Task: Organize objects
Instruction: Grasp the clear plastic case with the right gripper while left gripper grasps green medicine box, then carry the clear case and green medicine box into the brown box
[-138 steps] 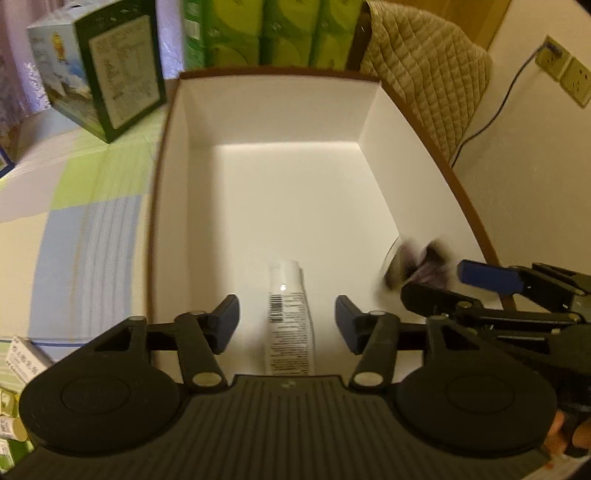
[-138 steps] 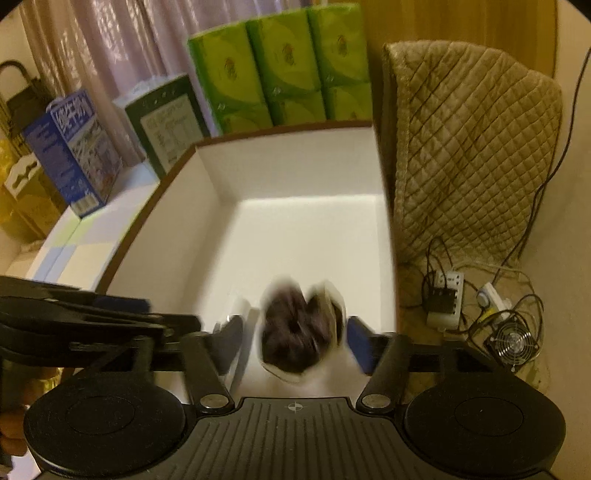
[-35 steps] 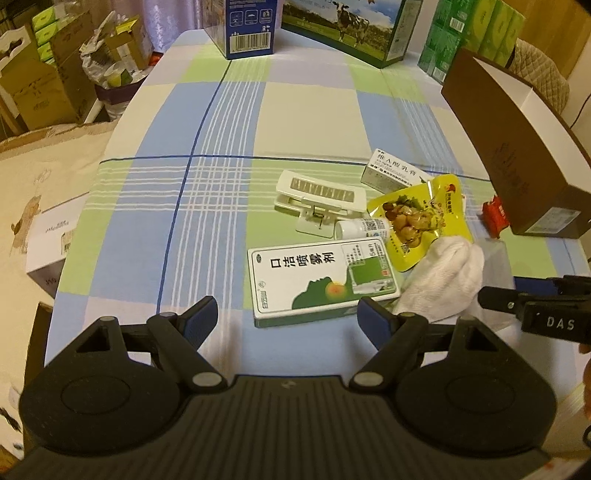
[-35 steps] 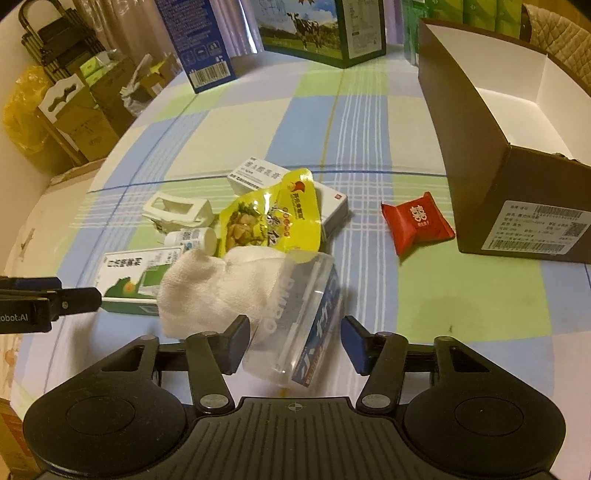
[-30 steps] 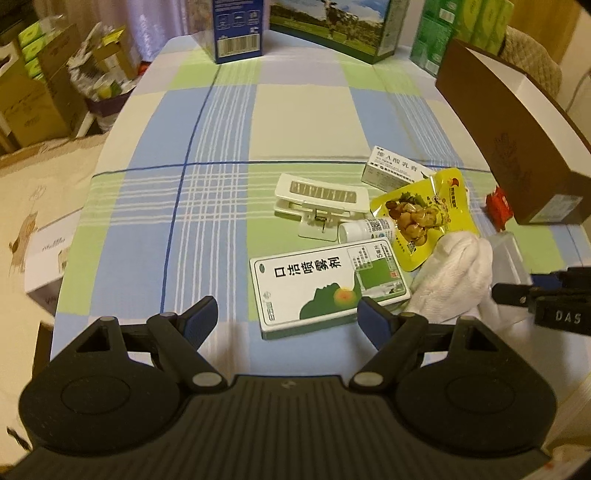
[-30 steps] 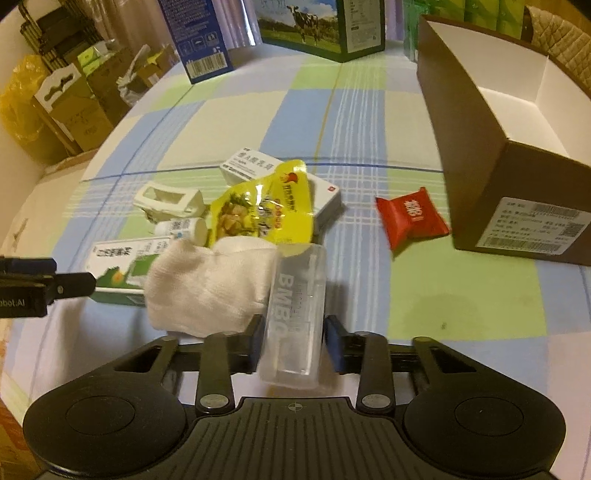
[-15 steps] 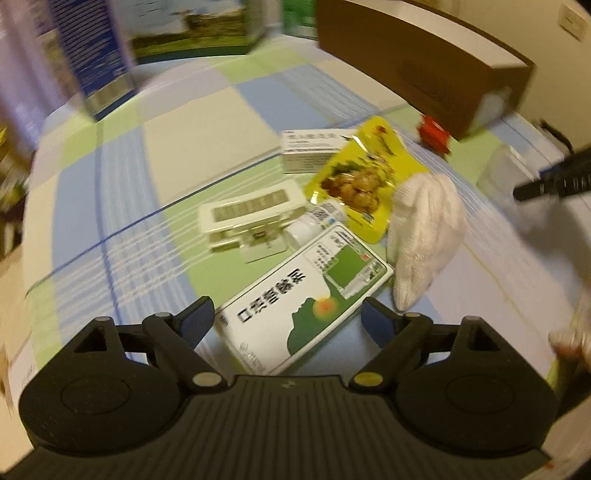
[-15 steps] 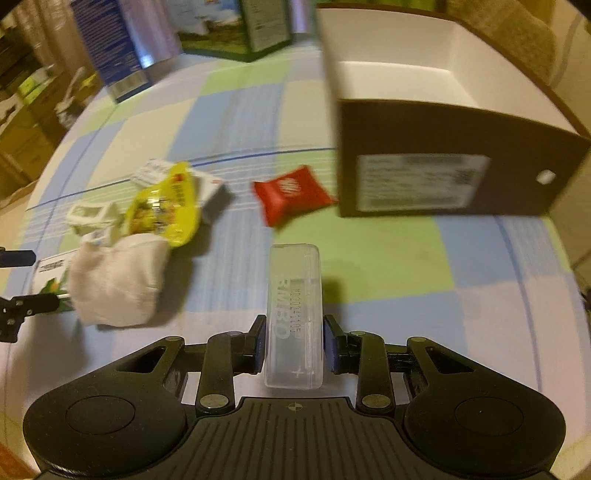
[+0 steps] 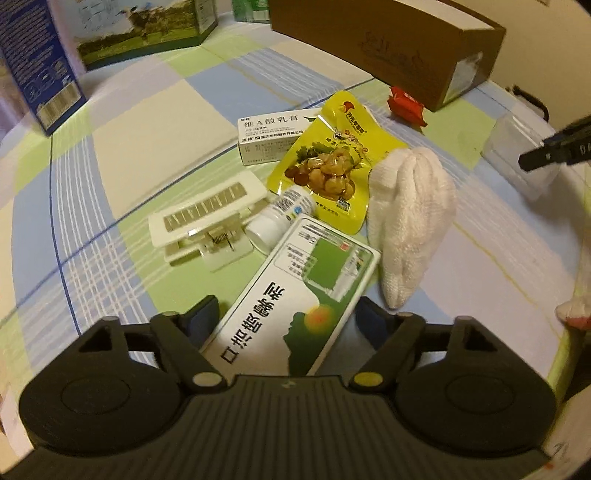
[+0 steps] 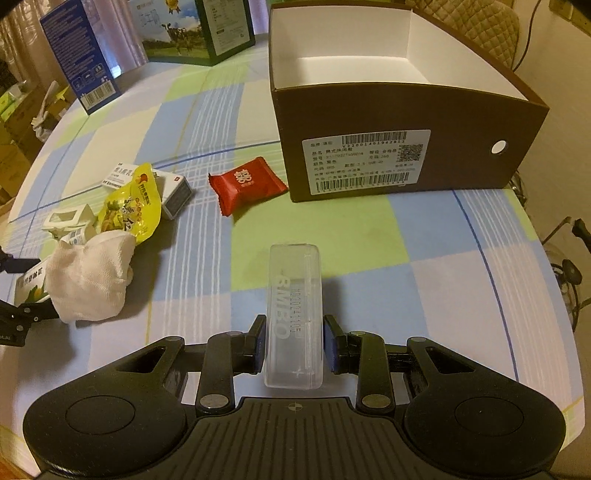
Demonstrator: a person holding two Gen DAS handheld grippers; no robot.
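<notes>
The right gripper is closed on the clear plastic rectangular case, so I judge it should keep the case level and lift it above the near wall of the open brown cardboard box with white inside before it lets go. The left gripper stands wide open around the near end of the white and green flat carton, not yet pressing it. Only the left view shows the cream plastic clip and small white bottle clearly, and only the right view shows the box interior.

A blue carton and a green milk carton stand at the upper left on a checked tablecloth. A quilted chair back shows upper right, with stacked cardboard boxes at the left edge.
</notes>
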